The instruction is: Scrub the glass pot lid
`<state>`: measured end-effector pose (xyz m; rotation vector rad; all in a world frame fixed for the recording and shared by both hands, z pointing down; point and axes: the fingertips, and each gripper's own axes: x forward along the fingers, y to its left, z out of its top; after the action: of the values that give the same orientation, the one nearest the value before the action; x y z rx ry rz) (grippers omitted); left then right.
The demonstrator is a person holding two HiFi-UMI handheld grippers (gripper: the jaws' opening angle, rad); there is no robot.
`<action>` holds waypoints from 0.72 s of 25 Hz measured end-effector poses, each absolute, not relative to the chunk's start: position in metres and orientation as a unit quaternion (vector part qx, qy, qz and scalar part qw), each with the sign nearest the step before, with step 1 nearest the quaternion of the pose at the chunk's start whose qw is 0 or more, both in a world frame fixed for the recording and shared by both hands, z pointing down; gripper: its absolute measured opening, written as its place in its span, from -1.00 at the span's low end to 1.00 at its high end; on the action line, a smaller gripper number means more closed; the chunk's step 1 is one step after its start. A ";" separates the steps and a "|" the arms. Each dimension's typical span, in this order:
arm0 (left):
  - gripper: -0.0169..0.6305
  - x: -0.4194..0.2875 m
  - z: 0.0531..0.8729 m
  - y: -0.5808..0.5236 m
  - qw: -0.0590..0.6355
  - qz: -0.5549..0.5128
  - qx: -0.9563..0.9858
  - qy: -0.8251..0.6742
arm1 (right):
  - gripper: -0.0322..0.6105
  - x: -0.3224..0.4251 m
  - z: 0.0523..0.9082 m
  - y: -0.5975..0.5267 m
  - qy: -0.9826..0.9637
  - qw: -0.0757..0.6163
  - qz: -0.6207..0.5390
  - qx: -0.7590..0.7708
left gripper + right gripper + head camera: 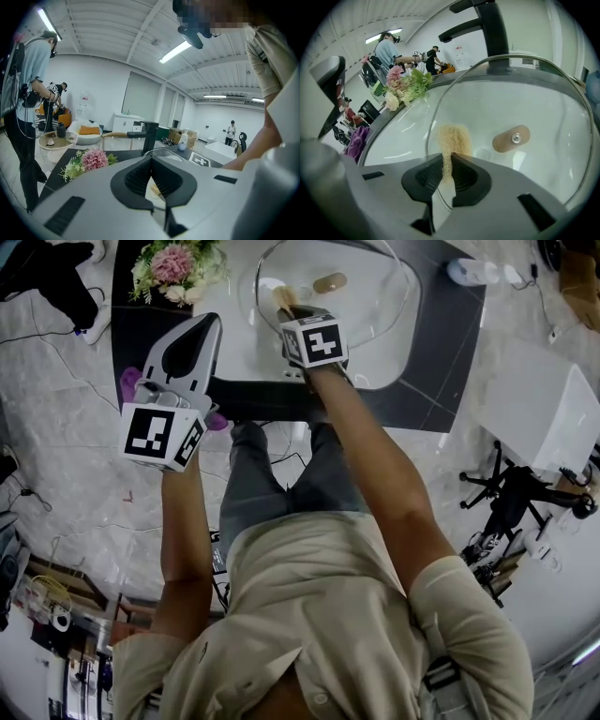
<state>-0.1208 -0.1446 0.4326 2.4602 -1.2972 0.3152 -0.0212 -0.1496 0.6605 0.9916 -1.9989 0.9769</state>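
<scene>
- While the right gripper [446, 161] clamps a tan sponge [452, 136], scrubbing appears under way: the sponge presses the glass lid [534, 93], which sits in the sink [398, 348].
- Left gripper [151, 161]: closed, empty, beside the sink.
- Next move: sweep toward the knob [511, 138] under firm pressure.

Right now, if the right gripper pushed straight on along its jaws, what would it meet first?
Probably the glass lid; the tan scrub pad clamped in the right gripper looks pressed against it.
</scene>
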 end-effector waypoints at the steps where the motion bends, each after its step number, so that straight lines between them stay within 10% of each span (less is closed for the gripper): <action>1: -0.90 -0.118 0.433 -0.145 0.170 0.111 0.867 -0.455 | -0.78 -0.010 0.662 -0.151 -0.765 0.345 0.380 0.390; 18: -0.90 -0.077 0.366 -0.152 0.125 0.101 0.885 -0.437 | -0.77 0.176 0.659 -0.160 -0.667 0.385 0.400 0.496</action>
<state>-0.0767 -0.1518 0.3656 2.5797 -1.2722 0.2951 0.1759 -0.1597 0.6585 1.2632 -1.7002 1.0196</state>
